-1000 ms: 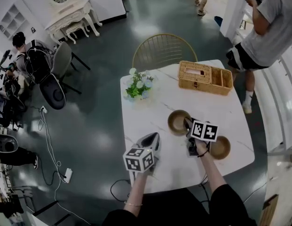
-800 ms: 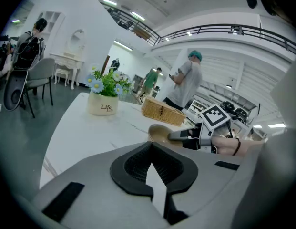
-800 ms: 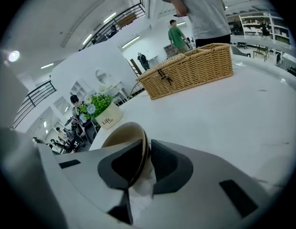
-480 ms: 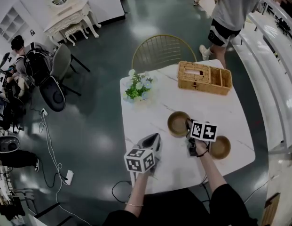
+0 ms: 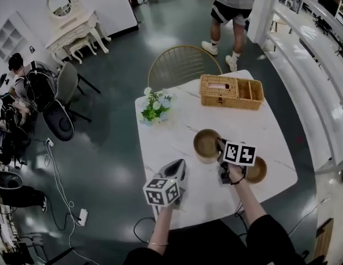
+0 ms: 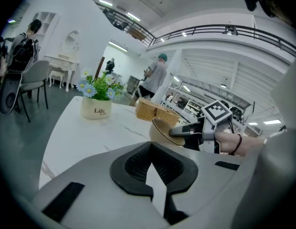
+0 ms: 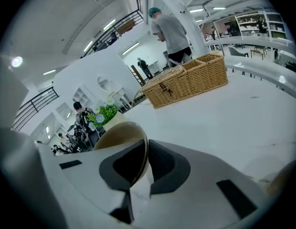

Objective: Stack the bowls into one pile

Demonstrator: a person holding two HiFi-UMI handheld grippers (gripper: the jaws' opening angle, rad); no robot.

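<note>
Your right gripper (image 7: pixel 147 163) has its jaws nearly together on the rim of a tan bowl (image 7: pixel 120 137). They have just been closing, and the thin wall of the bowl is now pinched between the dark pads, one pad inside the bowl and one outside. That grip is plain only in the right gripper view. From the head view you see the right gripper (image 5: pixel 219 146) reaching the near-right side of that bowl (image 5: pixel 207 144), which is near the middle of the white counter (image 5: pixel 171 137), but the pads themselves are too small to read there.

The left gripper view gives the side angle: the bowl (image 6: pixel 162 130) is tilted, with the right gripper's jaws clamped on its edge. Whether its base is clear of the counter I cannot tell.

Only the head view shows the second bowl (image 5: pixel 256 170). It sits upright on the counter just to the right of your right hand (image 5: pixel 232 173), close to the near right edge and apart from the held bowl.

Your left gripper (image 6: pixel 155 163) has its jaws closed tip to tip with nothing between them. In the head view it hangs over the near left part of the counter, well apart from both bowls.

At the far side stand a wicker basket (image 5: pixel 232 91) and a flower pot (image 5: pixel 153 106).
</note>
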